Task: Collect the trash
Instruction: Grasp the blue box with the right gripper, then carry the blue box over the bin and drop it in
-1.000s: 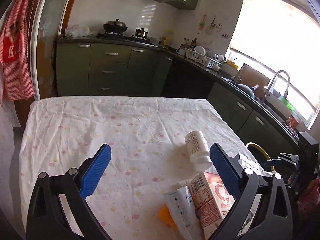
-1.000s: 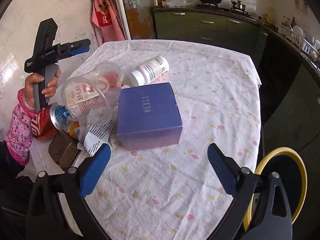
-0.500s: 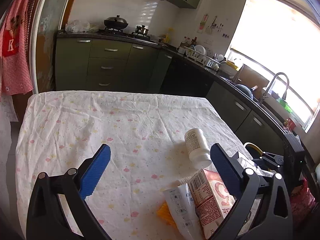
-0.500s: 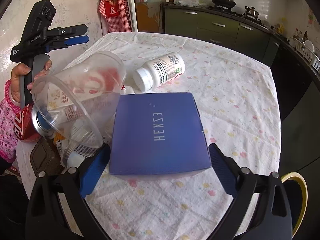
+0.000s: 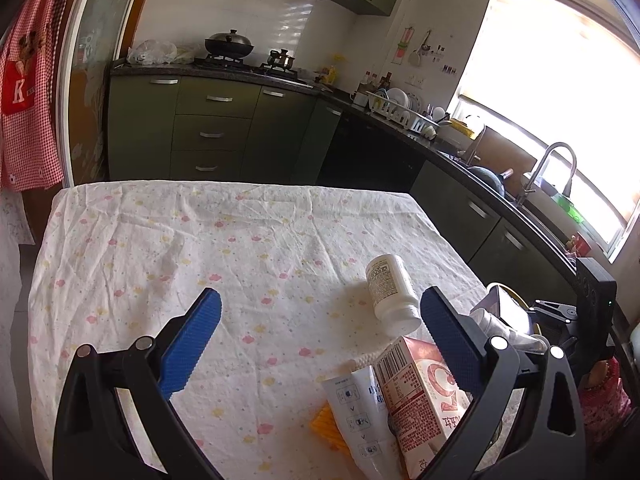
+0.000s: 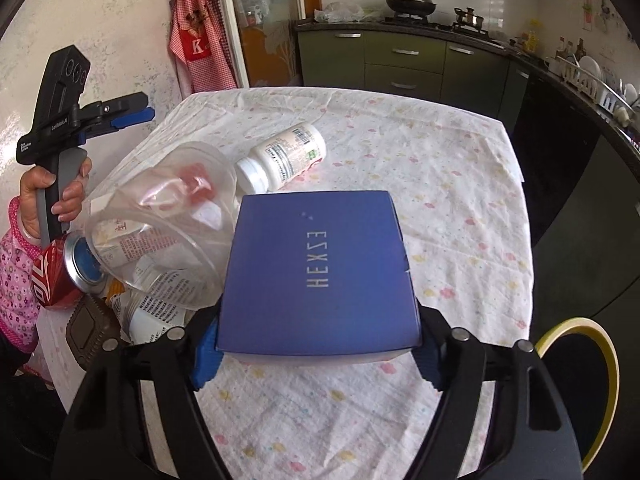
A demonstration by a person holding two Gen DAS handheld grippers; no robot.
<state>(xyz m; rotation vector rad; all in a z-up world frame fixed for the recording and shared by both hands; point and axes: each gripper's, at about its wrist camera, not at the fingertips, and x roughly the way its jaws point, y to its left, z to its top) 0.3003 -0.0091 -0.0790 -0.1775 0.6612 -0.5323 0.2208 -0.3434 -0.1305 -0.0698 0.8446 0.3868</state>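
Note:
A blue "HEXZE" box [image 6: 320,276] lies flat on the tablecloth. My right gripper [image 6: 316,354] is open, its blue fingers on either side of the box's near end; whether they touch it is unclear. Left of the box lie a clear plastic cup [image 6: 168,220], a white pill bottle [image 6: 282,156], a red can [image 6: 56,276] and a brown wrapper [image 6: 88,330]. My left gripper [image 5: 320,336] is open and empty above the table. In its view the pill bottle [image 5: 390,292], a pink carton [image 5: 420,396] and a white tube [image 5: 360,420] lie at lower right.
The table [image 5: 160,240] has a white flowered cloth. A yellow-rimmed bin [image 6: 576,364] stands on the floor past the table's right edge. Green kitchen cabinets [image 5: 216,136] and a counter with a sink [image 5: 556,184] line the far walls.
My right gripper has moved forward until the blue box sits between its fingers. My left gripper has shifted only slightly and stays open.

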